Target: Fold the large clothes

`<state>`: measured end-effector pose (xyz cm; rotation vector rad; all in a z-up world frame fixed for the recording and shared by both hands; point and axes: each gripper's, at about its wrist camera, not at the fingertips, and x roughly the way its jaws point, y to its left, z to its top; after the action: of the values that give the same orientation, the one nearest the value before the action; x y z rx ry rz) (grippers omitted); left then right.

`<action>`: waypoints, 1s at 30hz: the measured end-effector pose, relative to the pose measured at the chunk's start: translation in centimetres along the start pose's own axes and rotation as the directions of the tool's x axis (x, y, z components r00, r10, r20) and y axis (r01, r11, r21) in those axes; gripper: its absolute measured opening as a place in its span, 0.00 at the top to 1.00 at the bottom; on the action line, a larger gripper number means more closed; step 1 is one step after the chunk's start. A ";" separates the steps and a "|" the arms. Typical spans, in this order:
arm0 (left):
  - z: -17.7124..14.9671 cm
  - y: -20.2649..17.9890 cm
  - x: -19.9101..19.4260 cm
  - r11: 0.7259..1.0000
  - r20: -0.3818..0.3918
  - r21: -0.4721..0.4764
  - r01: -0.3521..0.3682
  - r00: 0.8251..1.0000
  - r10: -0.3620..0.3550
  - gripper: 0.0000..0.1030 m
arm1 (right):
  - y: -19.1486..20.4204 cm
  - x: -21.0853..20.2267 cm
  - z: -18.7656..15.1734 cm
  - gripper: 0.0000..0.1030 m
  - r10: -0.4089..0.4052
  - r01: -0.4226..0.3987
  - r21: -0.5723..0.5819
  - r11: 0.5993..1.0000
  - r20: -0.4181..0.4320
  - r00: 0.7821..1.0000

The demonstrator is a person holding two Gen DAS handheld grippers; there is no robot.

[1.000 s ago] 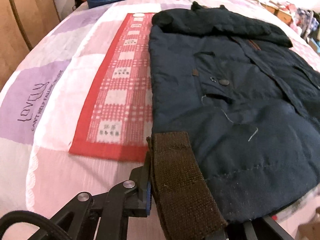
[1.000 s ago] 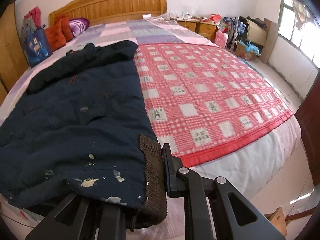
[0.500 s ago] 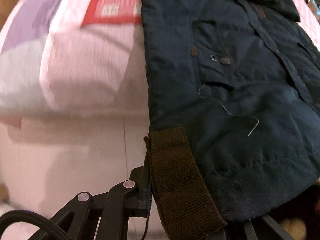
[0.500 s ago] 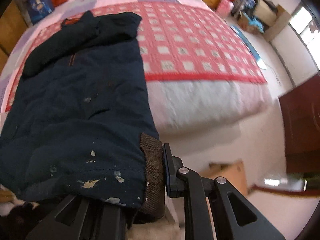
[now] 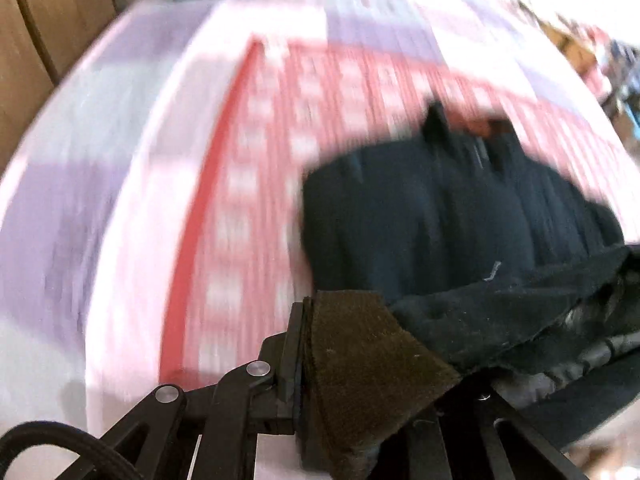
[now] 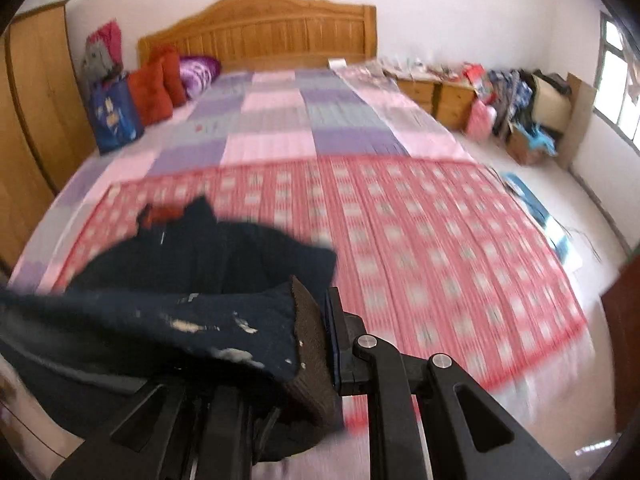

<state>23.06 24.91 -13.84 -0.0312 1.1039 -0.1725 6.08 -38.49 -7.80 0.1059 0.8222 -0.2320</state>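
A dark navy jacket [image 5: 440, 208] lies bunched on the red checked blanket [image 5: 248, 184], its hem end lifted and doubled over towards the collar. My left gripper [image 5: 360, 364] is shut on the jacket's brown knit hem band [image 5: 360, 360] at one bottom corner. My right gripper [image 6: 316, 344] is shut on the brown hem band [image 6: 310, 340] at the other corner, where the navy cloth [image 6: 160, 320] has pale paint spots. Both views are motion-blurred. The jacket's collar end [image 6: 188, 216] rests on the blanket [image 6: 420, 240].
The bed has a pink and purple patchwork quilt [image 6: 280, 120] and a wooden headboard [image 6: 260, 28]. Red cushions [image 6: 156, 80] and a blue bag [image 6: 112, 116] sit at the head. A wardrobe [image 6: 32, 100] stands left; cluttered dressers [image 6: 452, 92] and boxes stand right.
Both grippers have swung up and forward over the bed with the hem held. The jacket, flat a second ago, is now folding over itself towards the collar.
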 end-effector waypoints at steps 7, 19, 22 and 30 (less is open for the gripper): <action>12.1 -1.9 12.7 0.994 -0.078 -0.013 -0.112 0.991 0.111 0.87 | 1.9 18.8 9.3 0.86 -0.040 0.038 -0.017 0.999 -0.087 0.995; 10.1 -2.0 28.3 0.983 -0.337 0.076 -0.169 0.923 0.185 0.81 | 3.5 35.6 6.1 0.79 -0.138 0.095 -0.123 0.988 -0.404 0.904; 10.6 -1.5 26.7 0.992 -0.335 0.089 -0.089 0.935 0.114 0.72 | 3.3 34.5 7.0 0.62 -0.149 0.093 -0.159 0.983 -0.392 0.908; 15.3 2.5 18.2 0.977 -0.172 -0.051 0.208 0.962 -0.214 0.37 | 0.2 26.6 11.8 0.19 0.018 -0.054 -0.098 0.994 -0.336 0.942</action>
<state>44.97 23.68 -23.35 -0.1657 1.2804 -0.3545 32.04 -44.81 -19.42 0.0613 1.1691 -0.1363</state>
